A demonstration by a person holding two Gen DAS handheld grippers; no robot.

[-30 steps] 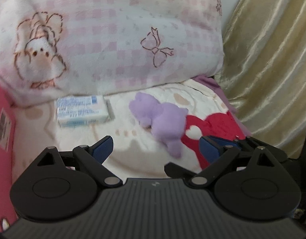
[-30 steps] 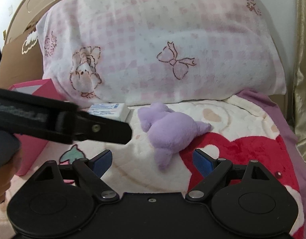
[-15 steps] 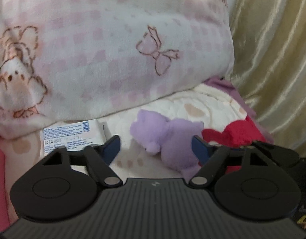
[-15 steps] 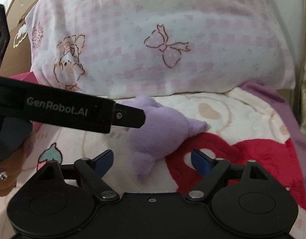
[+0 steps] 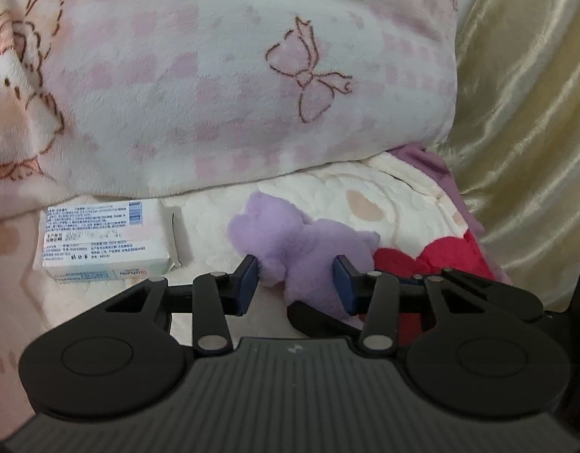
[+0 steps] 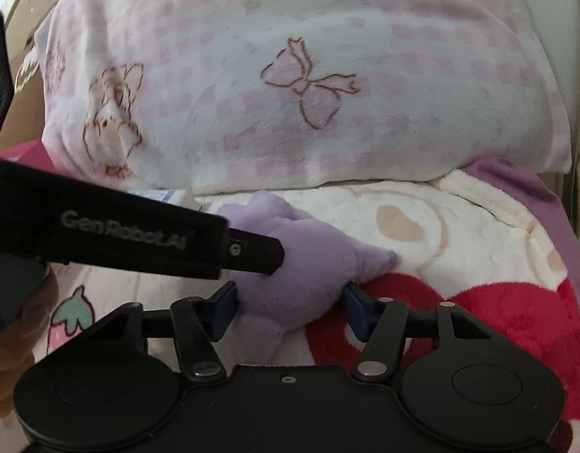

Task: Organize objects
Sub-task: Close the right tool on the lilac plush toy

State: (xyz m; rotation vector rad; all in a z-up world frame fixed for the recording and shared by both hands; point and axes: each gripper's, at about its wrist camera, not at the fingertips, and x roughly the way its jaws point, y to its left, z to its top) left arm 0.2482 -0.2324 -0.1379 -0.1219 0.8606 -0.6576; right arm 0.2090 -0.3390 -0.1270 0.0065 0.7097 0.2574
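My bed's fleece blanket [image 6: 422,204], cream with red hearts, runs under a pink-checked pillow [image 6: 290,75]; a gold curtain [image 5: 524,113] hangs at three o'clock. "GenRobot.AI" reads on my left tongs [image 5: 295,283]. A white box [image 5: 105,241] at ten o'clock carries print too blurred to read. Both my left and right tongs [image 6: 290,309] are closing, apparently pressing the purple plush toy [image 6: 293,264].

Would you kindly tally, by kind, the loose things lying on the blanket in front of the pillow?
Purple plush toy: 1
White printed box: 1
Total: 2
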